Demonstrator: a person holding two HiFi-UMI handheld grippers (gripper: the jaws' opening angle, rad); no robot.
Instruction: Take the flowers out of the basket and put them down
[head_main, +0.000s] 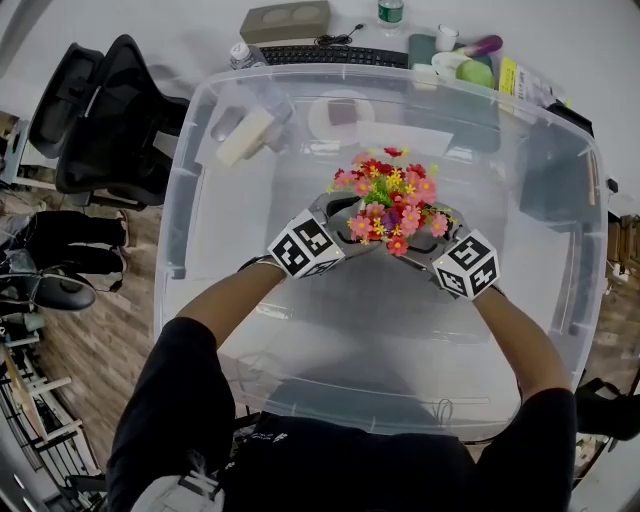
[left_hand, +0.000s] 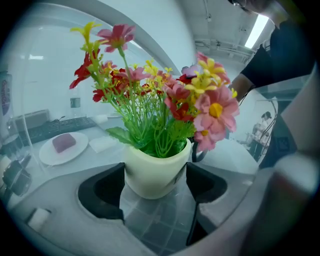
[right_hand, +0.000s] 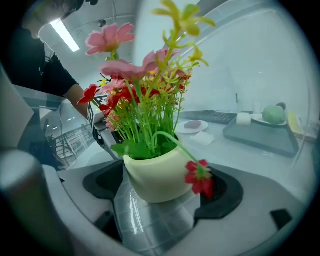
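Observation:
A cream pot (left_hand: 155, 172) of pink, red and yellow artificial flowers (head_main: 392, 198) is held inside the big clear plastic bin (head_main: 182, 160). My left gripper (head_main: 350, 222) comes in from the left, and in the left gripper view both its dark pads (left_hand: 107, 186) press the pot's sides. My right gripper (head_main: 425, 242) comes in from the right. The right gripper view shows the pot (right_hand: 157, 175) wedged between that gripper's jaws, with a drooping red bloom (right_hand: 200, 180) covering one pad. Whether the pot rests on the bin floor is unclear.
The bin's tall clear walls surround both grippers. Beyond it the desk holds a keyboard (head_main: 330, 55), a white plate (head_main: 340, 115) with a purple piece, a white block (head_main: 245, 135) and a green object (head_main: 476, 72). A black office chair (head_main: 105, 120) stands at the left.

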